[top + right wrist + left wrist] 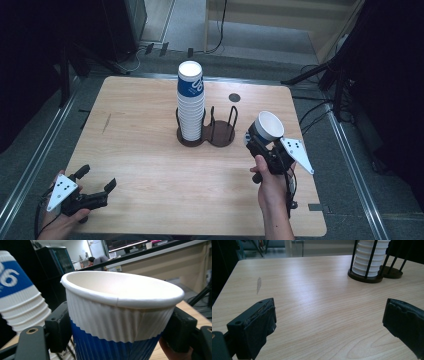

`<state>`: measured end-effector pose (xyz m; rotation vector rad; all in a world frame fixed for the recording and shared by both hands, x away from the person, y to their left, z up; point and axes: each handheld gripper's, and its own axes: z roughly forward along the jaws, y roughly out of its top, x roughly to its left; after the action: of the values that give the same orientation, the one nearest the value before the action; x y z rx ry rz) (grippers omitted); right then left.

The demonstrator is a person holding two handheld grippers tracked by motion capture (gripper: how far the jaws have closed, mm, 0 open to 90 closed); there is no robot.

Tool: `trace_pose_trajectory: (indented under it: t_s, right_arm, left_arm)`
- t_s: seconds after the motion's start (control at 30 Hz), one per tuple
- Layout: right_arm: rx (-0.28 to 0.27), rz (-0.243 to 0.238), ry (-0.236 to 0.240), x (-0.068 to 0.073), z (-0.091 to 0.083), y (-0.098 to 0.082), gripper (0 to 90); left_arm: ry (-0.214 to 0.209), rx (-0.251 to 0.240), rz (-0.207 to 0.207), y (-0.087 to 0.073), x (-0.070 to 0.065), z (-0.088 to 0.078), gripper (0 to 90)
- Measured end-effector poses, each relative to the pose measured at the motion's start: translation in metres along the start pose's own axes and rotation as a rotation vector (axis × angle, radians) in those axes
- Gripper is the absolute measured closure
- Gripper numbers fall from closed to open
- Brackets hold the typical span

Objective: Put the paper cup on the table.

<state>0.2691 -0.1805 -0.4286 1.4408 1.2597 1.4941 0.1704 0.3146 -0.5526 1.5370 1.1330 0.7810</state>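
Observation:
A blue-and-white ribbed paper cup [267,127] is held mouth-up over the right half of the table. My right gripper [257,141] is shut on its lower body. In the right gripper view the cup [120,312] stands close between the two black jaws of that gripper [120,332]. A tall stack of matching cups [190,100] stands in the left ring of a dark wire holder [206,134] at the table's middle; the stack [20,295] also appears left of the held cup. My left gripper [98,177] rests open near the front left corner, its jaws [329,320] wide apart over bare wood.
The holder's right ring [223,131] has no cups in it. A small black disc [234,97] sits in the tabletop behind the holder. A grey scuff [258,285] marks the wood at the left. Stand legs and cables lie on the floor beyond the table's far and right edges.

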Motion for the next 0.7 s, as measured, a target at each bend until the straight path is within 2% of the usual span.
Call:
trace_pose_trajectory:
  t_s: [0.13,0.23,0.7]
  right_arm:
    - [-0.009,-0.056,-0.017,-0.002,0.003,0.0,21.5]
    - [-0.018,-0.092,-0.008,-0.002,0.005,0.0,21.5]
    - [-0.034,-0.188,-0.06,-0.009,0.029,-0.008,21.6]
  left_arm:
    - [-0.002,0.002,-0.017,0.0,0.002,0.001,0.0]
    - [0.002,0.001,-0.022,0.0,0.002,0.0,0.0]
    - [0.009,-0.001,-0.029,0.0,0.002,0.0,0.0]
